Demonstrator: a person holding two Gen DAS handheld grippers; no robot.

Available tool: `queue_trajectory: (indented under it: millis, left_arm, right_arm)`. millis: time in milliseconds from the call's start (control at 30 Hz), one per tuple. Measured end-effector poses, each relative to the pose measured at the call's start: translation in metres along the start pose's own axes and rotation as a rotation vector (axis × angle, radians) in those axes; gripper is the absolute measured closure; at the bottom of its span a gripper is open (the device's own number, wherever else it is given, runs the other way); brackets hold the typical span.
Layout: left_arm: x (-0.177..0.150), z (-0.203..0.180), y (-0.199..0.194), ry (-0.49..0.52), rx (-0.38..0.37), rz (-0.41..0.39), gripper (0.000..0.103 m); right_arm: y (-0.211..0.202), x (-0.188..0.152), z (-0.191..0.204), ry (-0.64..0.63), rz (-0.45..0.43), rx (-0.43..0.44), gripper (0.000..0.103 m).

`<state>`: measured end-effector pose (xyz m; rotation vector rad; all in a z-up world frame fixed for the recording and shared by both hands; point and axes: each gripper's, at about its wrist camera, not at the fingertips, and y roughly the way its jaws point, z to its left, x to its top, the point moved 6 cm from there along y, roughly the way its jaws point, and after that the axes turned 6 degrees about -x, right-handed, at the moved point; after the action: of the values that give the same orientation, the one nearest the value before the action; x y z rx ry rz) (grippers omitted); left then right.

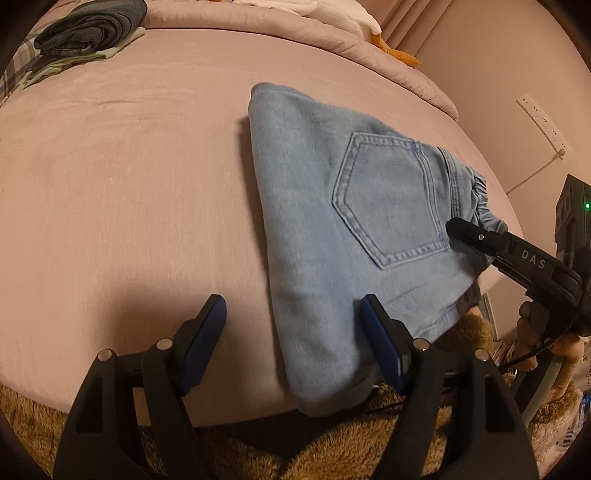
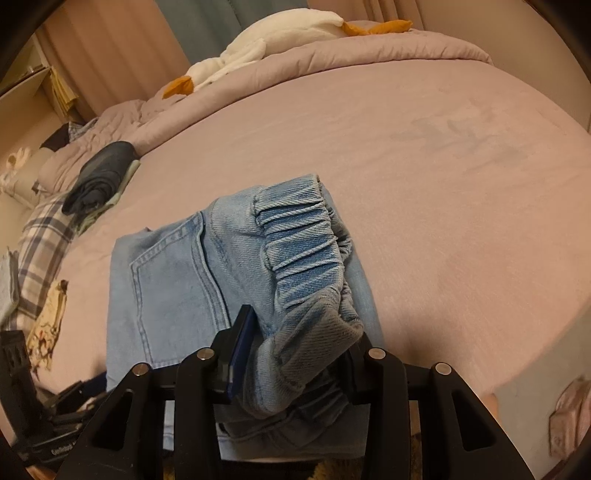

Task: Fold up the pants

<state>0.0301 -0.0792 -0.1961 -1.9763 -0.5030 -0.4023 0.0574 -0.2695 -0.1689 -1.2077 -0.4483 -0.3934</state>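
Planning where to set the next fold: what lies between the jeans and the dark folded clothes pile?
Only bare pink bedsheet separates the jeans from the dark folded pile; the left wrist view shows it best.

Pants (image 2: 177,280): lying folded on the pink bed (image 2: 443,192), back pocket facing up, at 7 o'clock from centre.
Waistband (image 2: 306,251): elastic bunching, rising at 6 o'clock.
Right gripper (image 2: 295,354): pinching the waistband between both fingers.
Dark folded clothes (image 2: 99,177): sitting at 10 o'clock, well apart from the pants.
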Motion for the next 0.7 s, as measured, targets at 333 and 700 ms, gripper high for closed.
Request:
queue_trajectory:
  millis: [333,700]
  left_arm:
    - [-0.0075,-0.0030,-0.0012,0.009,0.001,0.007,0.029]
    - [-0.0105,-0.0015,-0.0020,0.004,0.003,-0.003,0.029]
  right_arm:
    - [0.0005,-0.0023,-0.0019,-0.017,0.000,-0.039,0.064]
    - [0.0016,-0.0040,0.0037,-0.035,-0.006,-0.074,0.062]
